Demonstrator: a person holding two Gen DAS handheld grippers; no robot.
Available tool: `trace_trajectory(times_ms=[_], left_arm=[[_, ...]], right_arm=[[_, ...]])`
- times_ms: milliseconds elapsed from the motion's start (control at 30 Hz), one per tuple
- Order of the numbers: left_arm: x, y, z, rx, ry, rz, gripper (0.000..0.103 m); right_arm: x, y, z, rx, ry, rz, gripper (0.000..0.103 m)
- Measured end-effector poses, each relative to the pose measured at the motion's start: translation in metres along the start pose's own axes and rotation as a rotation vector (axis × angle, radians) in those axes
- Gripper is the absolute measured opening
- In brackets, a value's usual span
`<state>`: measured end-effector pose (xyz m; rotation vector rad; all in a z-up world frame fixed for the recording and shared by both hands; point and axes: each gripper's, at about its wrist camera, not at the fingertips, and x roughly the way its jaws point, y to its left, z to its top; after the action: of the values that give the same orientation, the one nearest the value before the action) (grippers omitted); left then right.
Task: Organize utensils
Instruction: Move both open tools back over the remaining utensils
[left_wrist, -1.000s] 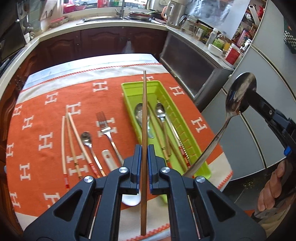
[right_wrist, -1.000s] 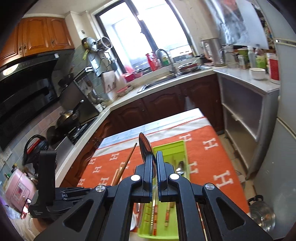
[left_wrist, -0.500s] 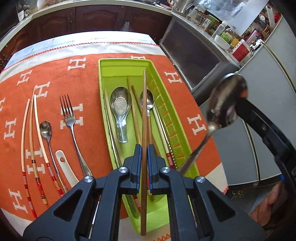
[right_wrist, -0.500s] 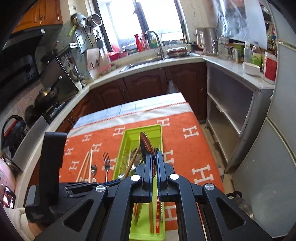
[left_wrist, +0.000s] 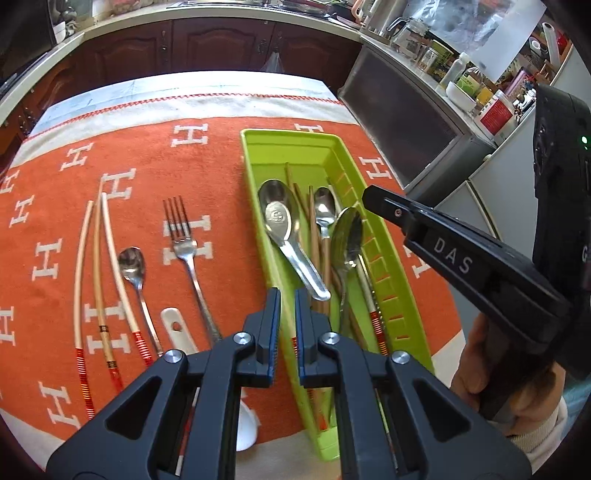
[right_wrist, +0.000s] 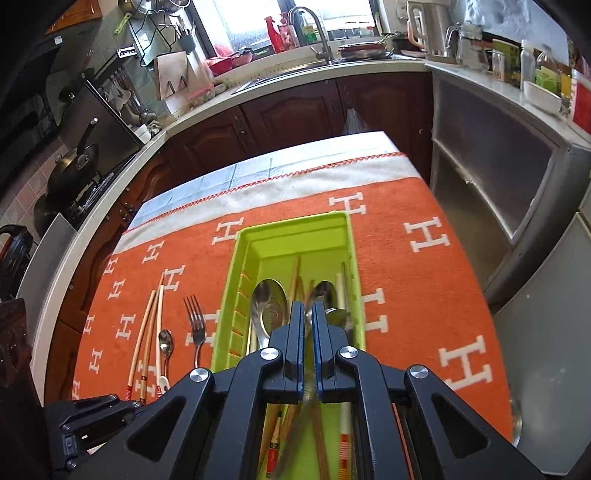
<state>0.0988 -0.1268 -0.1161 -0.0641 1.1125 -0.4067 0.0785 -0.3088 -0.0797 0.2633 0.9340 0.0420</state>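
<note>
A lime-green tray (left_wrist: 255, 192) lies on the orange cloth and holds a wide steel spoon (left_wrist: 277, 214), brown chopsticks (left_wrist: 314, 240), red-banded chopsticks and a small spoon. A long steel spoon (left_wrist: 349, 236) lies over them, clear of my right gripper's fingers (left_wrist: 388, 206). My left gripper (left_wrist: 287, 295) hangs over the tray's near left rim, nearly shut, with nothing between its pads. In the right wrist view my right gripper (right_wrist: 308, 306) is over the tray (right_wrist: 231, 288), a slit apart. A blurred grey streak shows below it, and the spoon's bowl (right_wrist: 338, 314) sits beside its tip.
Left of the tray on the cloth lie a fork (left_wrist: 184, 243), a small spoon (left_wrist: 131, 260), three pale chopsticks (left_wrist: 98, 258) and a white spoon handle (left_wrist: 177, 325). A hand (left_wrist: 476, 362) grips the right tool. Cabinets and a fridge stand off the table's right edge.
The brown chopstick is gone from my left jaws. The steel spoon has left my right gripper and now lies in the tray. Both grippers have come down closer to the tray.
</note>
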Motion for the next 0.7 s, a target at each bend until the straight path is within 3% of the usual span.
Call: trace_trajectory(times_ms=[333, 700], left_arm=[[-0.026, 0.044, -0.006, -0.029, 0.006, 0.09, 0.004], [-0.058, 0.105, -0.009, -0.158, -0.012, 0.152, 0.004]], right_arm=[[0.012, 0.012, -0.015, -0.006, 0.052, 0.016, 0.007], [0.006, 0.026, -0.039, 0.002, 0.073, 0.05, 0.008]])
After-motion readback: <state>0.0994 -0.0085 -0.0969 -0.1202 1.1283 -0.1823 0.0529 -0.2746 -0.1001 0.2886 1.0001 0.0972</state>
